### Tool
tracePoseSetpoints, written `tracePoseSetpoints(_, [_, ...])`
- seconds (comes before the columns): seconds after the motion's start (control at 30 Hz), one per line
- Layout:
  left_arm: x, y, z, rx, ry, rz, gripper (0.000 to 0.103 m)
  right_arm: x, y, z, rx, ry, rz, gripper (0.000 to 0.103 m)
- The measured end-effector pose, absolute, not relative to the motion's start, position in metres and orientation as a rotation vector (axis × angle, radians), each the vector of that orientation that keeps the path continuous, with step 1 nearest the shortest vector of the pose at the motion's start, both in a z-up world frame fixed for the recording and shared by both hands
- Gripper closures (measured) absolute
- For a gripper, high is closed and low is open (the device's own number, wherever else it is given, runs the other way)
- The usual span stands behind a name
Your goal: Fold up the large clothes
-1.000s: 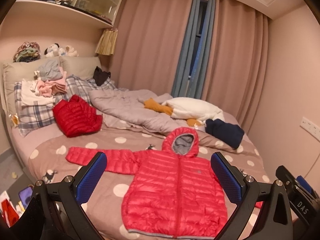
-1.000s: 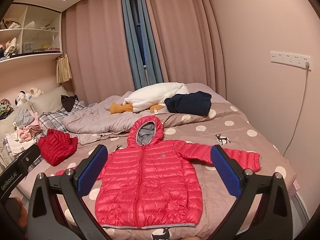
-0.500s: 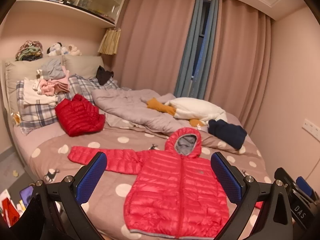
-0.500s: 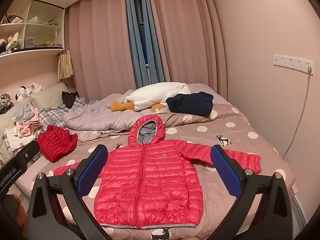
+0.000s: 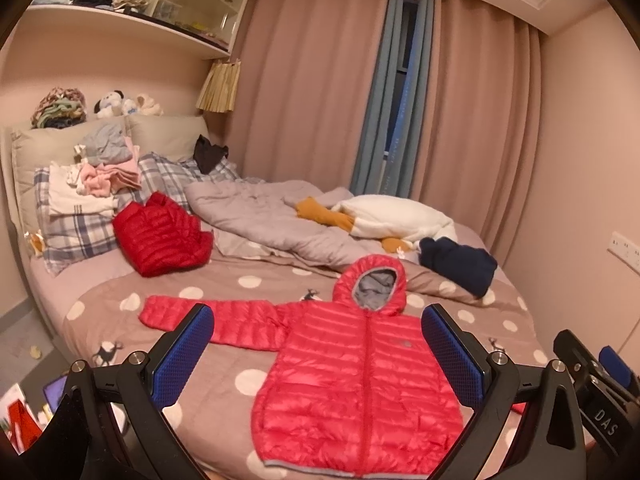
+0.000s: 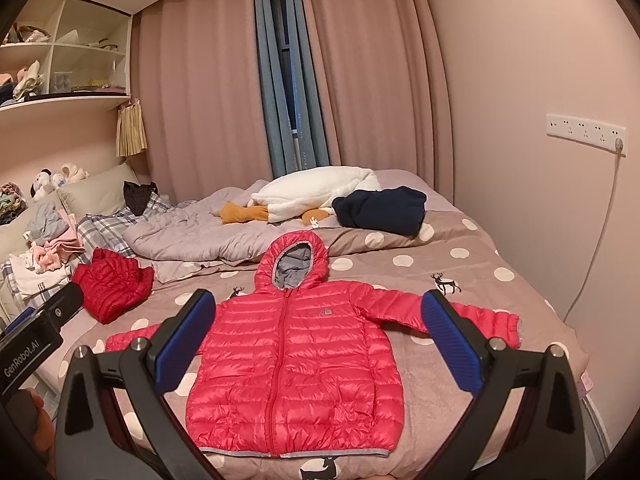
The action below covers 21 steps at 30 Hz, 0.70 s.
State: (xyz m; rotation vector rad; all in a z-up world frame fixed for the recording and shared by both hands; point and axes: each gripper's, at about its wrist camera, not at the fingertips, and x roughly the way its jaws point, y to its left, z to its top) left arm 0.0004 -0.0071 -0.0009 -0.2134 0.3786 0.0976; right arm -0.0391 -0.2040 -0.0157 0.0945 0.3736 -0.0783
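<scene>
Before you lies the bed (image 5: 100, 300), covered by a brown spread with white dots and small deer, its far half heaped with a rumpled grey duvet (image 5: 264, 220). On the near half, the task garment, a pink-red hooded puffer jacket (image 5: 360, 384), is spread flat and face up, zipped, hood (image 6: 294, 260) toward the curtains, hem at the bed's near edge and both sleeves stretched out sideways. A second, darker red puffer jacket (image 5: 160, 236) sits crumpled near the plaid pillows (image 5: 76, 232), well apart from the first. Beyond the hood rest a white plush goose (image 6: 316, 192) with orange feet and, just beside it, a folded navy garment (image 6: 380, 208). A pile of pale clothes (image 5: 96, 176) tops the pillows. Your left gripper (image 5: 318, 354) hovers above the jacket with its blue pads (image 5: 182, 352) spread wide, grasping nothing. Your right gripper (image 6: 318, 350) is likewise released, its pads (image 6: 452, 344) framing the jacket's chest without touching it. A wall socket strip (image 6: 586, 132) is on the right-hand wall.
</scene>
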Motion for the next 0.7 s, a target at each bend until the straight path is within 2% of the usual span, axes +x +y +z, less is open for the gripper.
tracePoseSetpoints(0.7, [0.0007,-0.0086,-0.0012,-0.216,0.384,0.096,0.000,-0.0380,-0.2032,-0.0188,0.079,0.383,-0.084,0.000])
